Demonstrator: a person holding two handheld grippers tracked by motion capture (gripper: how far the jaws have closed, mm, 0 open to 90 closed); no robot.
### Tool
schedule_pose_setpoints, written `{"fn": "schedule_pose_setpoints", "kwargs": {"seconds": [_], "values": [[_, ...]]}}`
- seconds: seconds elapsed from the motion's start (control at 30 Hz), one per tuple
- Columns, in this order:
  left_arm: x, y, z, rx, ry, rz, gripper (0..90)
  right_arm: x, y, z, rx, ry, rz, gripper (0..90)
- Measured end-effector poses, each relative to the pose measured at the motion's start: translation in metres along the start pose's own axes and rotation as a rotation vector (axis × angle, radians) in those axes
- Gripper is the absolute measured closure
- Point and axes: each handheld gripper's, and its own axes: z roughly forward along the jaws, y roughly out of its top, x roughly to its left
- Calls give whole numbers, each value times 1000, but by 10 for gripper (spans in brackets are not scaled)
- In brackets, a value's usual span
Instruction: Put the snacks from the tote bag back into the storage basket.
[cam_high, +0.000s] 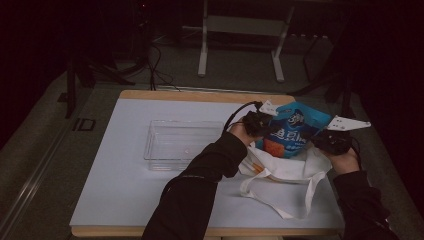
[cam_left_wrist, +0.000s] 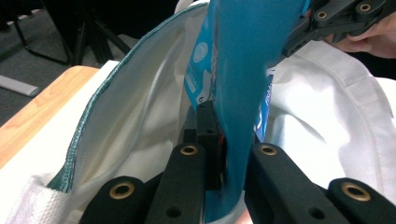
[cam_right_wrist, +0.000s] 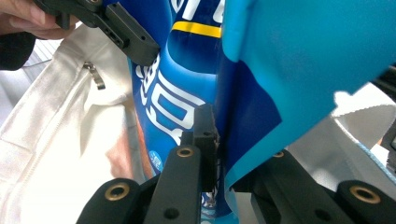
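left gripper: clamped on the blue snack bag, centre-right of frame
right gripper: pinching its other edge, prob steadying it
bag: upright, half inside the white tote bag
clear bin: empty, left of centre

On the table, a container sits at nine o'clock from the bag. A snack packet stands in the bag's mouth, at its twelve o'clock.

A dim room: grey floor, a white metal frame behind the white, wood-edged tabletop, black cables trailing.
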Motion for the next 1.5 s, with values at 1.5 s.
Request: {"fn": "schedule_pose_setpoints", "kwargs": {"seconds": [1.5], "values": [[-21, 79, -100, -84, 27, 61, 900, 28, 99, -63, -118, 27, -96, 886]]}}
